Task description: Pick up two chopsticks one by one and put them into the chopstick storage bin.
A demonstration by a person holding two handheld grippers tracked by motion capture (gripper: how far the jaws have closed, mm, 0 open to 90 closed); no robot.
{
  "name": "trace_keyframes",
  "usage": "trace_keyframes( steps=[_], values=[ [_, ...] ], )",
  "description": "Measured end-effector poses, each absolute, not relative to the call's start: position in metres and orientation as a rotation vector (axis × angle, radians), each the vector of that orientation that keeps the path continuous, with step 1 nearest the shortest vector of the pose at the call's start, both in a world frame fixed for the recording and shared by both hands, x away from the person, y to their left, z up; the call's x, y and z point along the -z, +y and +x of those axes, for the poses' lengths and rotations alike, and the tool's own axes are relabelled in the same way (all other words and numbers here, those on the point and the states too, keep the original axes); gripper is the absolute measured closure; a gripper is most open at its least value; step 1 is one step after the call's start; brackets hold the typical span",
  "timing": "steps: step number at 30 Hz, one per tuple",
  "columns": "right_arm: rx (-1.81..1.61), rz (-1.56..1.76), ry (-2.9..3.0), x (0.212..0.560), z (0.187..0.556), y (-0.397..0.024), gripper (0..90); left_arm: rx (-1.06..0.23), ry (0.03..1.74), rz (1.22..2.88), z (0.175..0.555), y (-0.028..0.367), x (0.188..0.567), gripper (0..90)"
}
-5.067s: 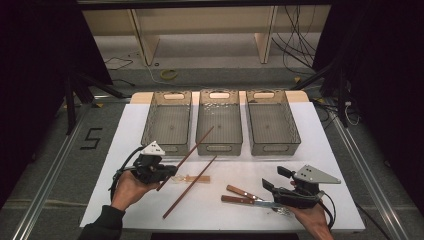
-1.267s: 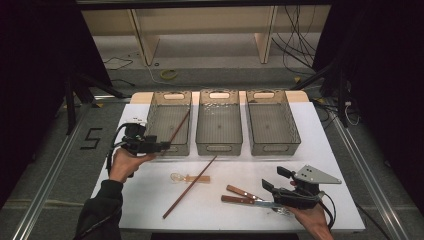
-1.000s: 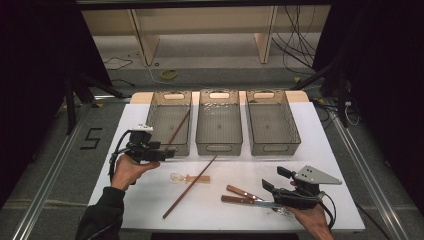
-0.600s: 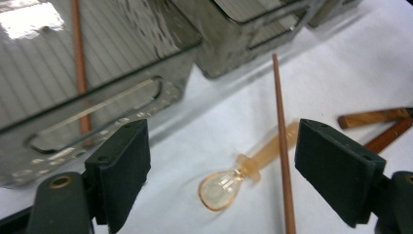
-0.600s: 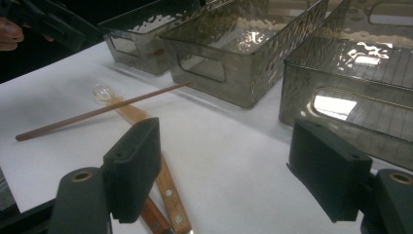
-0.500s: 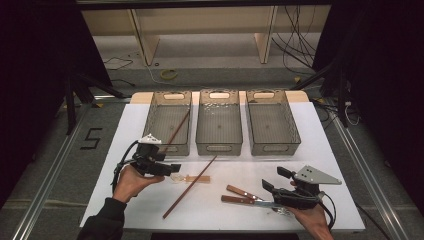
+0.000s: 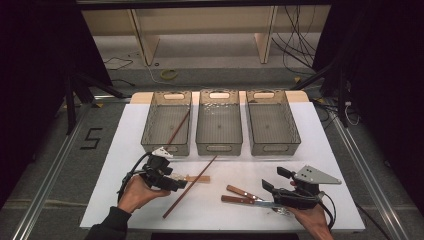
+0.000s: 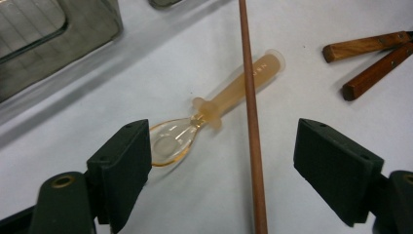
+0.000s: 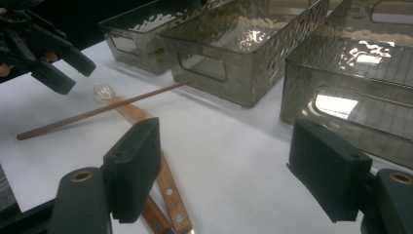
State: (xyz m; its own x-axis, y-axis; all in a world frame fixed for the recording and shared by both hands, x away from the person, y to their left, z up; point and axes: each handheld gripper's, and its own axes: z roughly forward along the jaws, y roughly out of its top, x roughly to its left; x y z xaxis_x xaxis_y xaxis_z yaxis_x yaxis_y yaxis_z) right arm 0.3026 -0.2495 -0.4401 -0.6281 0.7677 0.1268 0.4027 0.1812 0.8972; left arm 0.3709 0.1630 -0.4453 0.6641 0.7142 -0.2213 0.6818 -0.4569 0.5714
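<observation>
The left gripper (image 7: 176, 184) is held low over the near left part of the white table (image 7: 125, 150), its jaws spread wide and nothing clamped between them. In the left gripper view (image 8: 221, 161) a translucent amber spoon (image 8: 214, 106) is seen lying flat on the table between the two jaws, its clear bowl just beside the left jaw and its handle pointing away. A long brown chopstick (image 8: 252, 117) is laid across the spoon's handle and runs between the jaws from near to far. In the high view the same chopstick (image 7: 191, 186) is seen lying slantwise, its far end close to the middle bin (image 7: 218, 145), with the spoon (image 7: 196, 178) under it just to the right of the left gripper. A second chopstick (image 7: 178, 128) is seen leaning inside the left bin (image 7: 150, 135). Three grey mesh bins stand in a row at the far side, the right bin (image 7: 292, 132) among them. The right gripper (image 7: 272, 186) is held over the near right part of the table, its jaws likewise wide apart and gripping nothing. Just to its left two wooden-handled knives (image 7: 240, 195) lie side by side on the table; in the right gripper view their handles (image 9: 165, 187) are seen beside and partly behind the left jaw.
</observation>
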Motion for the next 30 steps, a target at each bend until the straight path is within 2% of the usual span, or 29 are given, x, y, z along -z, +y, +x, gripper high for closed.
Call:
trace_keyframes(
  steps=[3, 10, 30],
  values=[
    [-1.429, 1.105, 2.11, 0.44, 0.303, -0.25, 28.4, -0.056, 1.054, 2.266, 0.368, 0.16, 0.447, 23.1],
    [-1.425, 1.105, 2.113, 0.441, 0.303, -0.25, 28.4, -0.018, 0.992, 2.342, 0.361, 0.152, 0.453, 33.7],
    [-1.415, 1.095, 2.125, 0.441, 0.303, -0.249, 28.4, 0.027, 0.946, 2.452, 0.357, 0.144, 0.466, 56.7]
  ],
)
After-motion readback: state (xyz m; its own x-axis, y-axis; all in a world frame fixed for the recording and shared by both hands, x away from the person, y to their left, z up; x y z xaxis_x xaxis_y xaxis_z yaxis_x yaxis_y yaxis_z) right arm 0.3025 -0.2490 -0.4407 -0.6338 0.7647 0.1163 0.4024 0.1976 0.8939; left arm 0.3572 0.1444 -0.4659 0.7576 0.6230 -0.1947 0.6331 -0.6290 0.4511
